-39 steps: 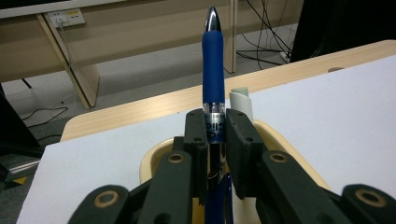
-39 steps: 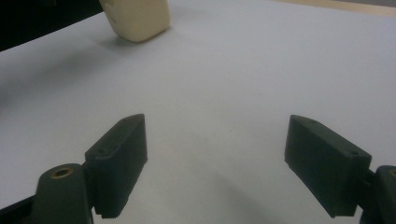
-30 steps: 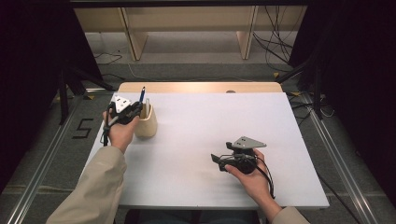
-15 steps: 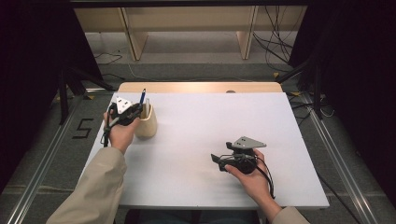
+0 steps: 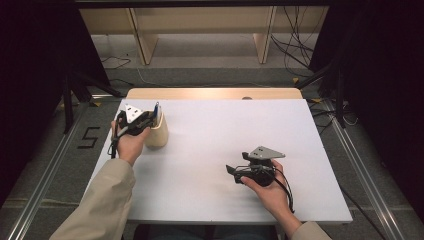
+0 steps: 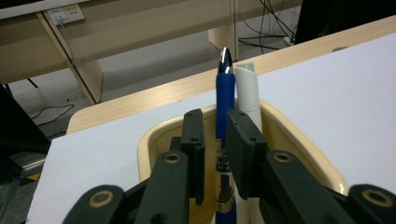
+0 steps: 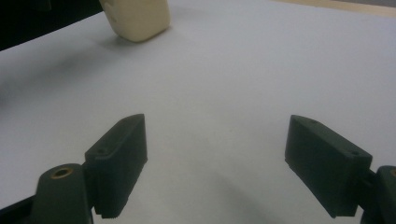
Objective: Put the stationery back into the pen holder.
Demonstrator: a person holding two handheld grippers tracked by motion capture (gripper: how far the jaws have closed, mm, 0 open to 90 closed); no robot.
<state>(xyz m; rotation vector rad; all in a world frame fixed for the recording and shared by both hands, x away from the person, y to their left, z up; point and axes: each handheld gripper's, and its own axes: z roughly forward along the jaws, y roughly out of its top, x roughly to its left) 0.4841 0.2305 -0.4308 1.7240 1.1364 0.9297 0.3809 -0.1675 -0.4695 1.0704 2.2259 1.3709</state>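
In the high view the left gripper (image 5: 145, 120) sits at the left of the frame over a cream plastic cup (image 5: 157, 134) on the white worktop (image 5: 220, 130); the right gripper (image 5: 231, 171) rests lower right.

The left gripper view adds detail: a blue pen (image 6: 224, 93) and a white marker (image 6: 248, 93) stand in the cup. The jaws have just been opening, the pen between them with a slight gap.

In the right gripper view the jaws stand wide apart, the cup at upper left.
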